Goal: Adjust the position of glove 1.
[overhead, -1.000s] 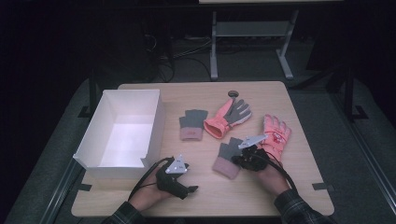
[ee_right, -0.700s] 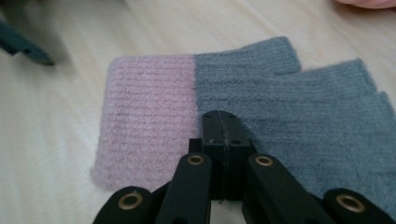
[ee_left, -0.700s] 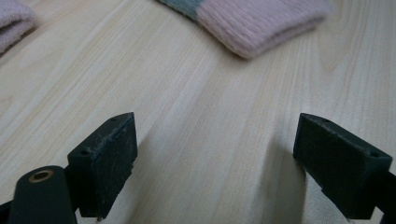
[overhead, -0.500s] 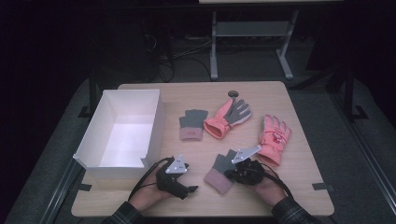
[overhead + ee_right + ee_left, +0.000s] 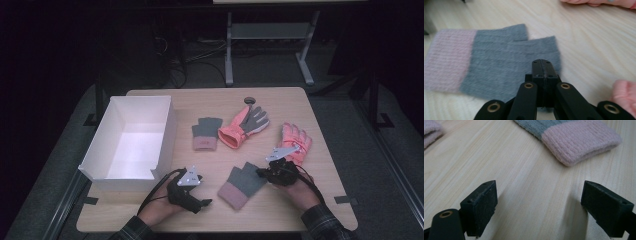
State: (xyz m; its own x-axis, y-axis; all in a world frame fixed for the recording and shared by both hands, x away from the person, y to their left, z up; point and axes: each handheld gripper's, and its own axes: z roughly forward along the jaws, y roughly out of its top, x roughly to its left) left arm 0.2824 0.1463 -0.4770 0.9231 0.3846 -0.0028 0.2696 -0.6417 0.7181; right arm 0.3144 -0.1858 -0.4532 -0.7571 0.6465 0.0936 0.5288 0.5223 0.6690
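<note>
Now right gripper (image 5: 261,173) pinches grey mitten (image 5: 243,184).
Jaws closed on its 3 o'clock edge; left gripper (image 5: 204,202) wide open, empty.

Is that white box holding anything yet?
Empty: the white box shows only its bare white floor, and all four gloves lie out on the table.

Both grippers are black. The left gripper (image 5: 200,204), near the white box (image 5: 131,139), has a grey three-cornered plate on top and a black cable that makes a loop behind it. Its two jaws carry flat, rough black pads (image 5: 484,205) with small holes. The right gripper (image 5: 261,173), farther from the box, has the same grey plate; its arms show brass-coloured rivets. The person wears dark plaid sleeves (image 5: 325,226).
</note>
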